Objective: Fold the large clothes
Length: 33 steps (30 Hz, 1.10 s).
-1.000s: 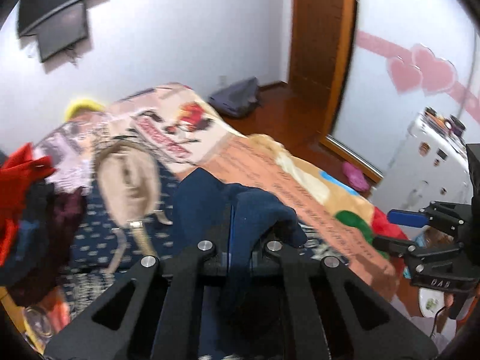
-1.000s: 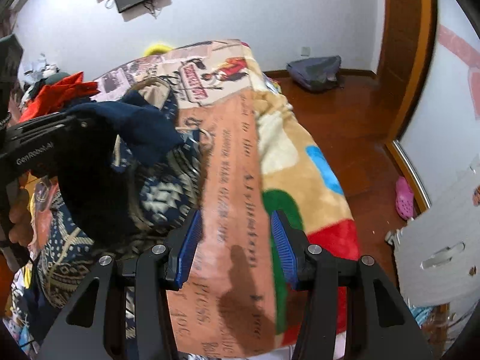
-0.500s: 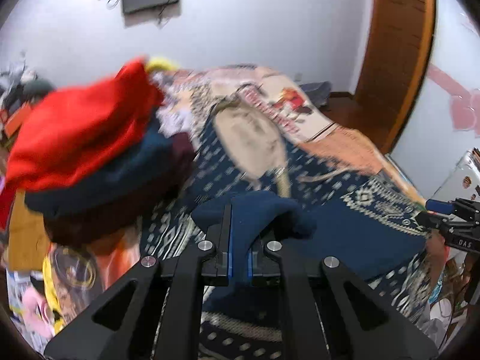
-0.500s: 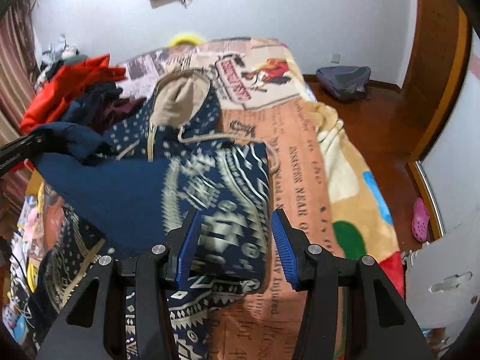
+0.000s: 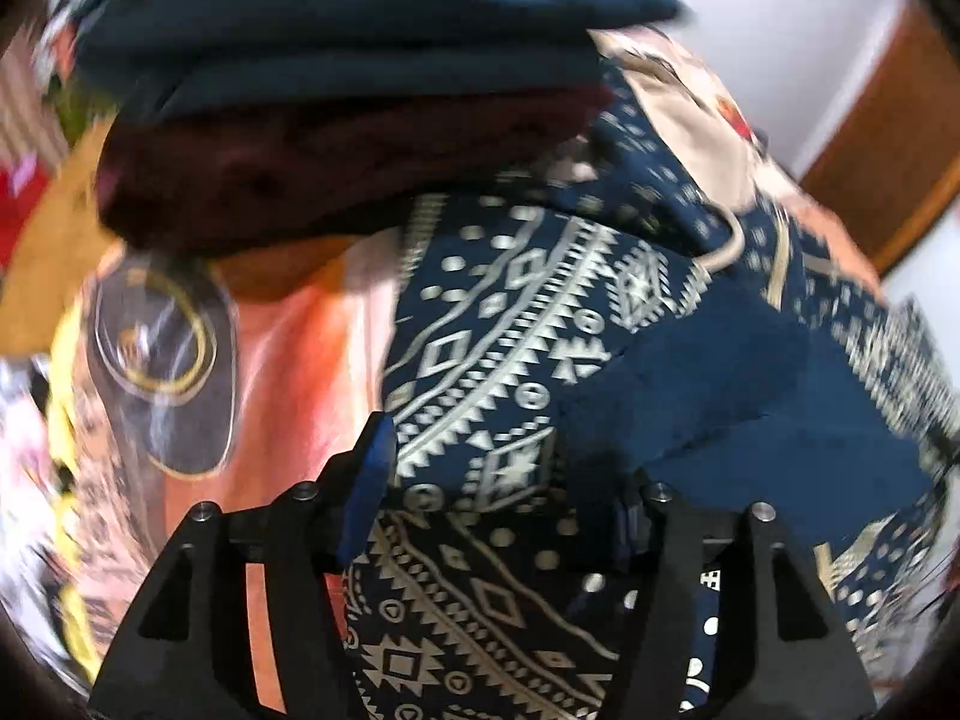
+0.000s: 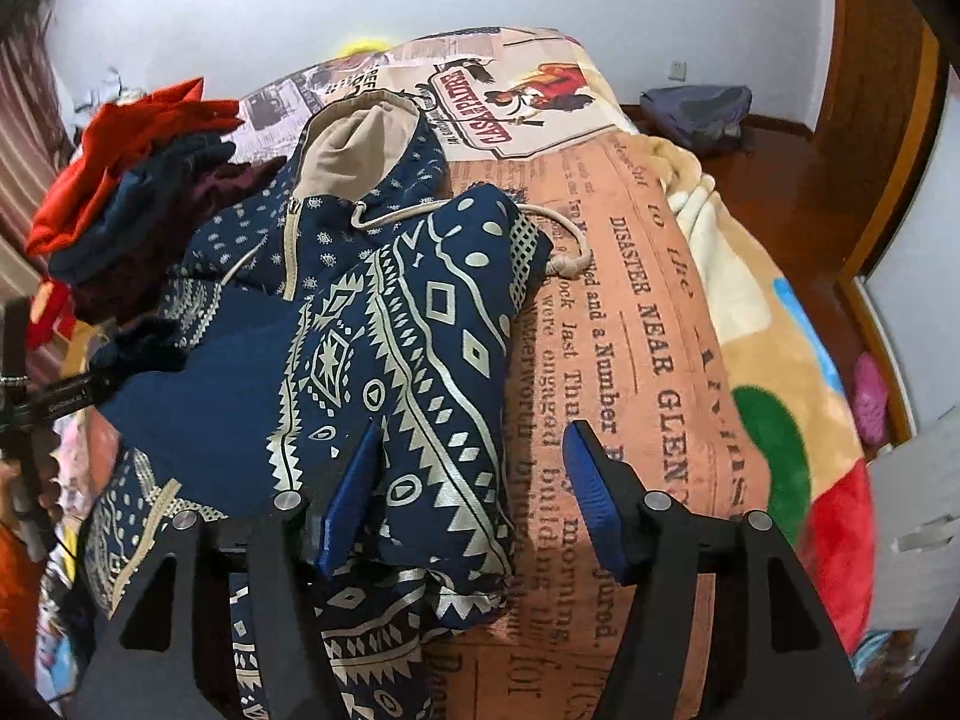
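a: what words can you read from here?

b: the blanket (image 6: 654,324) on the bed is printed like an old newspaper. in big letters i see "disaster near glen", and then it runs under my blue finger.

a: any small words?

b: yes, beside it: "last thu", "and a number", "morning", "building".

a: and higher up?

b: a picture banner (image 6: 480,114) on the same blanket. it is upside down to me, so i can't spell it out.

a: and in my left view?

b: too blurry. no words there.

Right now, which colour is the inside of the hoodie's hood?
Beige; the hood lining of the navy patterned hoodie shows best in the right wrist view.
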Tool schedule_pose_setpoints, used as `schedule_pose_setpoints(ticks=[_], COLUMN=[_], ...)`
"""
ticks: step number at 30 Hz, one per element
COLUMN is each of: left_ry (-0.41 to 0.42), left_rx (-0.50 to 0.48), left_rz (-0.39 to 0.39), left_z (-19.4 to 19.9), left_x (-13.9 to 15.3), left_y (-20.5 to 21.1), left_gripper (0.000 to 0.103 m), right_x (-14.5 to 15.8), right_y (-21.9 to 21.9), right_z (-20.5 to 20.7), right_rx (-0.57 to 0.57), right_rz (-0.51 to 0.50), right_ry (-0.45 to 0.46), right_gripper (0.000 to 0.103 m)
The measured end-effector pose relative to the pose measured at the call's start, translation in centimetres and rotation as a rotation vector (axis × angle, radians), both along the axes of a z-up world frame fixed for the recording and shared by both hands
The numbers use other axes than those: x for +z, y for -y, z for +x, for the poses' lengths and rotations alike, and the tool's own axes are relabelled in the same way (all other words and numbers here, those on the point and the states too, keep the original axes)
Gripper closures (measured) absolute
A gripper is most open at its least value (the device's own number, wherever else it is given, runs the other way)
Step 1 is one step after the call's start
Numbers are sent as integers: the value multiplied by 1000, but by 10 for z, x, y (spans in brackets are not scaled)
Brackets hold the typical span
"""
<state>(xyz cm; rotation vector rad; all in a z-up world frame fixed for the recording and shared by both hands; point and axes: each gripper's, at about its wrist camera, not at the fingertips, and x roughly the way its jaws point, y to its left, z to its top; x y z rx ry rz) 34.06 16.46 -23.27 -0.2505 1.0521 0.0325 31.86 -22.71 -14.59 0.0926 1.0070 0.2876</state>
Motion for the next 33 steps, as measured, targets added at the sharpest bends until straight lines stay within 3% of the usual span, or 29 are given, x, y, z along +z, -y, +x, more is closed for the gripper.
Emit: schedule_pose_setpoints(ticks=[2,7,12,16,19,25,33], left_ry=[0,-30,-49,18,97,246,324], left_rx=[39,102,105,75,15,-120,-245], left_rz=[-29,83,114,158,196,252,272], left_z=[-3,-10,-17,-23,-21,-2,48], left_x=[-3,-14,-17,11,41,94,120], left_y=[-14,-28,-32,-23,-3,53,114], left_gripper=[42,42,42,42,42,42,41], right_x=[0,0,0,10,26,64,92], right_y=[-1,-8,-4,-8,-16,-26,-42], right_z=[-1,-2,0,3,4,10,32], right_rx=[-4,-15,-29,-16,4,43,56], right_rz=[1,-29,-14,-49,-112,-142,-60], right_ry=[5,21,6,4,58,185,275], right_gripper=[43,41,39,39,39,39,39])
